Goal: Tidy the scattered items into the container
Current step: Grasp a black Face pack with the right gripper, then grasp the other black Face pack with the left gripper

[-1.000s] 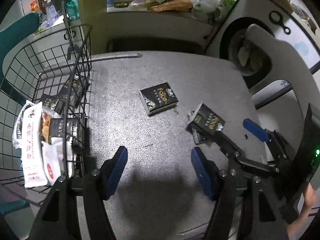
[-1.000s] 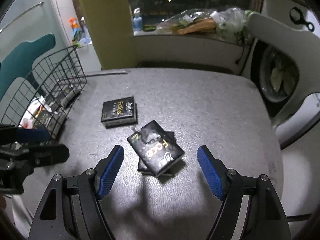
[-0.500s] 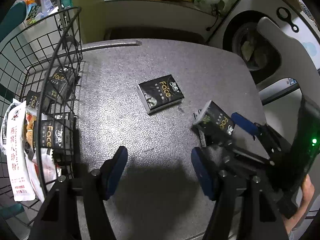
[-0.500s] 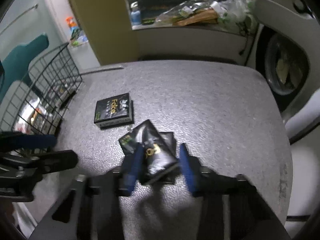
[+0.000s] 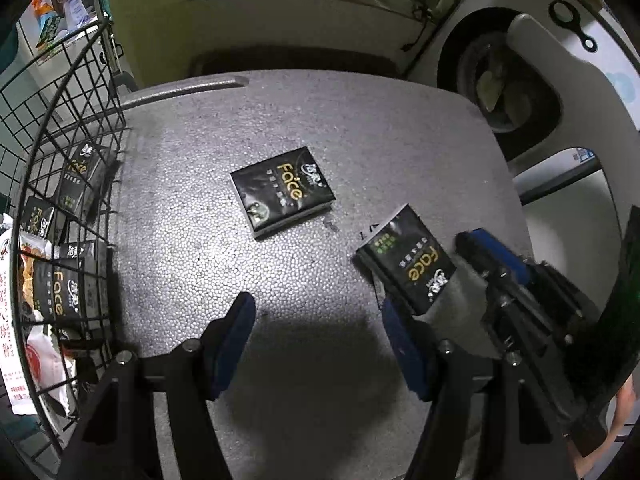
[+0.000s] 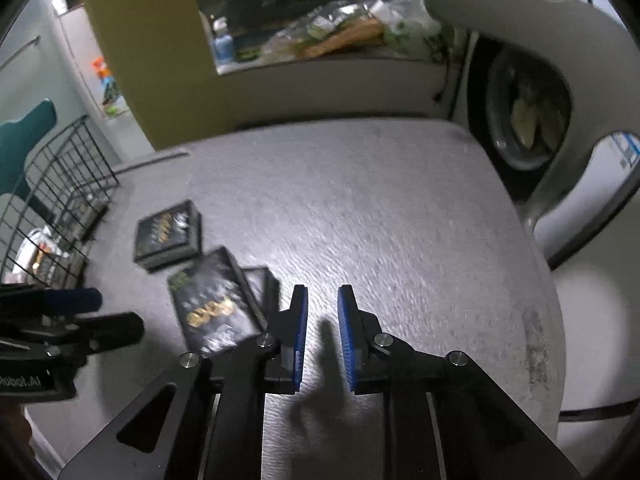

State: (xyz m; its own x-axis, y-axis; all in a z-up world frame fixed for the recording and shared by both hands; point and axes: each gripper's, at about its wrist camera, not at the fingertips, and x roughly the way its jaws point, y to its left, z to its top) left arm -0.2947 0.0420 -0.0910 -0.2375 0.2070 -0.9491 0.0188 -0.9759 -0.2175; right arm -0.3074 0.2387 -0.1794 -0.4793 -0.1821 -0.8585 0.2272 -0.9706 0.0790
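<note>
A black "Face" tissue packet (image 5: 282,190) lies flat in the middle of the grey table (image 5: 360,120). A second one (image 5: 406,260) sits tilted on top of a third (image 6: 262,284), which is mostly hidden. My left gripper (image 5: 320,340) hangs open above bare table between the wire basket (image 5: 72,76) and the tilted packet. My right gripper (image 6: 322,332) has its jaws drawn in to a narrow gap with nothing in it. The tilted packet (image 6: 216,308) lies just outside its left finger.
The basket holds several black packets (image 5: 60,292) and white snack bags (image 5: 40,364). A washing machine (image 5: 500,80) and a white chair back (image 6: 580,92) stand close past the table's right edge. A cluttered sill (image 6: 340,40) runs behind.
The right gripper's jaws went from wide apart to a narrow gap. The tilted packet was between them and now lies left of them. The left gripper sank nearer the table.
</note>
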